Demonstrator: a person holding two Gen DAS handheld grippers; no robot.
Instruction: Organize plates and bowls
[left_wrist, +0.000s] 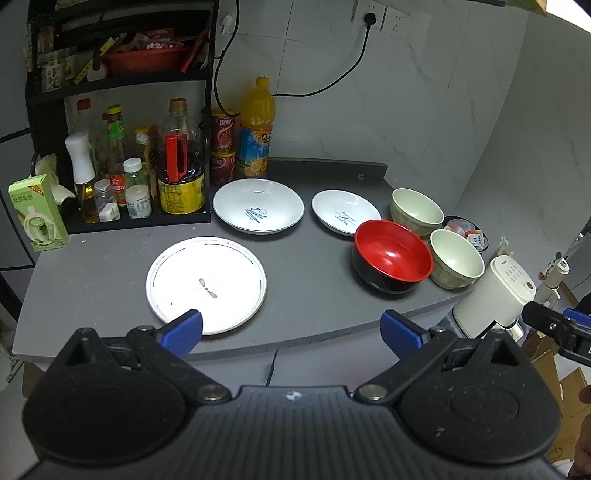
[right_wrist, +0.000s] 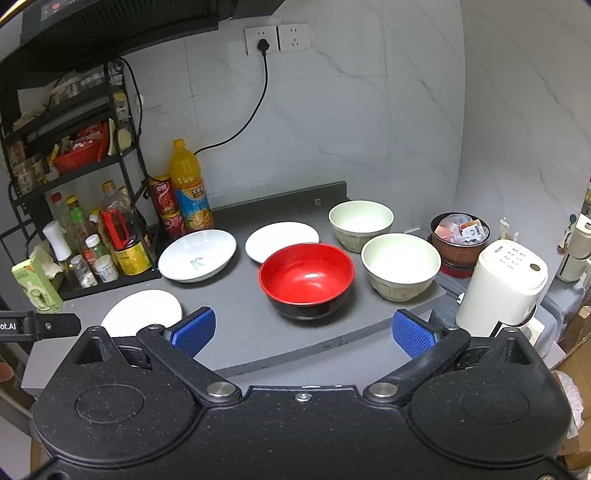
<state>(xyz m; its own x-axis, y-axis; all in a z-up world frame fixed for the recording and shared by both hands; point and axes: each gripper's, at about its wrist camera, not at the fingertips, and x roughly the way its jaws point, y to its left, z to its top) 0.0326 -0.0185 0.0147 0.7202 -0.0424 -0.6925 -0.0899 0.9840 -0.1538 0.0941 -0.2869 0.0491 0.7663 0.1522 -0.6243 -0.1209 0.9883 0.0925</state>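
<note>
On the grey counter (left_wrist: 306, 295) lie a flat white plate (left_wrist: 206, 284) at the front left, a deep white plate (left_wrist: 258, 210) behind it and a smaller white plate (left_wrist: 345, 212) to its right. A red-and-black bowl (left_wrist: 392, 254) and two pale green bowls (left_wrist: 416, 210) (left_wrist: 456, 257) stand at the right. My left gripper (left_wrist: 291, 328) is open and empty, just before the flat plate's near rim. My right gripper (right_wrist: 303, 328) is open and empty, in front of the red bowl (right_wrist: 306, 278), near the counter's front edge; the flat plate (right_wrist: 142, 312) lies to its left.
A black rack (left_wrist: 122, 147) with bottles and jars stands at the back left, with an orange juice bottle (left_wrist: 256, 129), red cans (left_wrist: 222, 147) and a green carton (left_wrist: 37, 214) around it. A white kettle (right_wrist: 500, 288) and a brown pot (right_wrist: 460, 236) sit right of the counter.
</note>
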